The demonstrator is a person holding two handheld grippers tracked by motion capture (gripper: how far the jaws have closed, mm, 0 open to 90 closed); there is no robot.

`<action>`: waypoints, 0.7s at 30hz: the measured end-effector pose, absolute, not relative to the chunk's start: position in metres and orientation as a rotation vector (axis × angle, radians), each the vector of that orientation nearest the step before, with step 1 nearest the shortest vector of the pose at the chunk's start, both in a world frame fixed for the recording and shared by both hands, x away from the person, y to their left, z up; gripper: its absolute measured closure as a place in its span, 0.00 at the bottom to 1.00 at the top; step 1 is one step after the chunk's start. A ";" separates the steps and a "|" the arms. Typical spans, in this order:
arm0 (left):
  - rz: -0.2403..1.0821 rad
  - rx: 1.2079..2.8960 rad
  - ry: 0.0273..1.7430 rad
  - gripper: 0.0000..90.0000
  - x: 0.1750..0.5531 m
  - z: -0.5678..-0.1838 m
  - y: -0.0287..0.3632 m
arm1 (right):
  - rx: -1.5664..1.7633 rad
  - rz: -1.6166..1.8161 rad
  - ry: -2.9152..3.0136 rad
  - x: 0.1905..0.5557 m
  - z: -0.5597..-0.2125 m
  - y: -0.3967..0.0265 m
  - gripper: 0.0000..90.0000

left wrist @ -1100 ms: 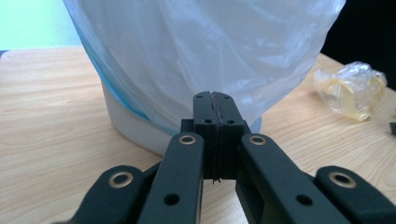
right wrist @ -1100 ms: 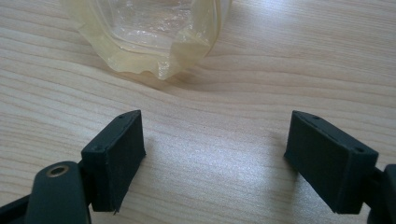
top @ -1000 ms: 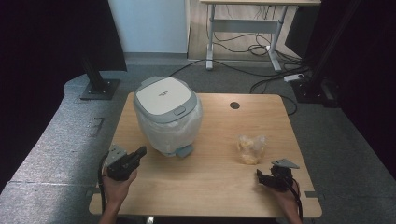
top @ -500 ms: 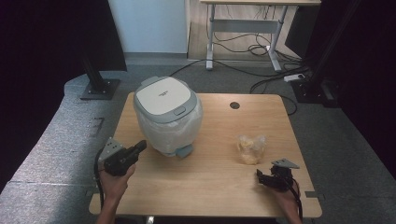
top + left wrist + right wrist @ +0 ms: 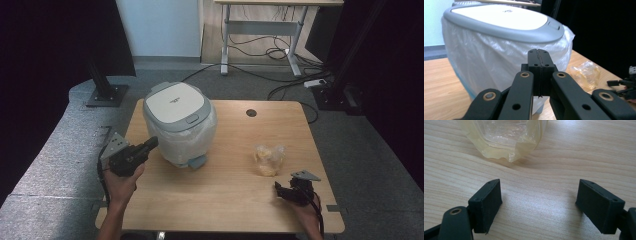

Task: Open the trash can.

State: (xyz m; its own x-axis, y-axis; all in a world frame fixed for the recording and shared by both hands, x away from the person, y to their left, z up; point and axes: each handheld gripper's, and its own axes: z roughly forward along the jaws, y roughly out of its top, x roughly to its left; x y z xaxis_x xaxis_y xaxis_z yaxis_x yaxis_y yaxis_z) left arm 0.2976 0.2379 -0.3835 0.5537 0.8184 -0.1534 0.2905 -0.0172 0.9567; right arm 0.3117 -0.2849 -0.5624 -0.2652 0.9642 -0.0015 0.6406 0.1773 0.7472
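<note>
My left gripper (image 5: 150,145), jaws pressed together on nothing, is hovering just beside the rice cooker (image 5: 179,122); a careless nudge risks snagging its plastic wrap. Beyond, my right gripper (image 5: 281,189) is waiting spread near the bag (image 5: 269,159).

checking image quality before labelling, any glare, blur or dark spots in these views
High view: even light on the table, black at both sides. Left gripper view: the shut tool is sharp, the cooker soft, black at right. Right gripper view: a soft sheen on the wood between the open tool's jaws; the bag is slightly soft.
</note>
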 end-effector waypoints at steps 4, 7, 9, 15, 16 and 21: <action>0.553 1.591 0.956 1.00 0.301 -0.377 0.235 | 1.506 0.886 1.977 0.312 -0.562 -0.285 0.22; 0.545 1.591 0.948 1.00 0.304 -0.372 0.232 | 1.506 0.886 1.977 0.312 -0.562 -0.285 0.22; 0.535 1.590 0.943 1.00 0.307 -0.369 0.230 | 1.506 0.886 1.977 0.312 -0.562 -0.285 0.22; 0.517 1.596 0.937 1.00 0.315 -0.363 0.226 | 1.506 0.886 1.977 0.312 -0.562 -0.285 0.22; 0.516 1.600 0.938 1.00 0.317 -0.362 0.224 | 1.506 0.886 1.977 0.312 -0.562 -0.285 0.22; 0.516 1.618 0.933 1.00 0.322 -0.360 0.220 | 1.506 0.886 1.977 0.312 -0.562 -0.285 0.22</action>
State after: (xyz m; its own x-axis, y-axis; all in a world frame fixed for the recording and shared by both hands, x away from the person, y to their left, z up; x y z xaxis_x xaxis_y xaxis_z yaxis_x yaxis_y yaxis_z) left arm 0.3222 0.2198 -0.3599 0.5889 0.7946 -0.1477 0.2977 -0.0434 0.9537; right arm 0.3117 -0.2849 -0.5624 -0.2648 0.9643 -0.0017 0.6407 0.1772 0.7471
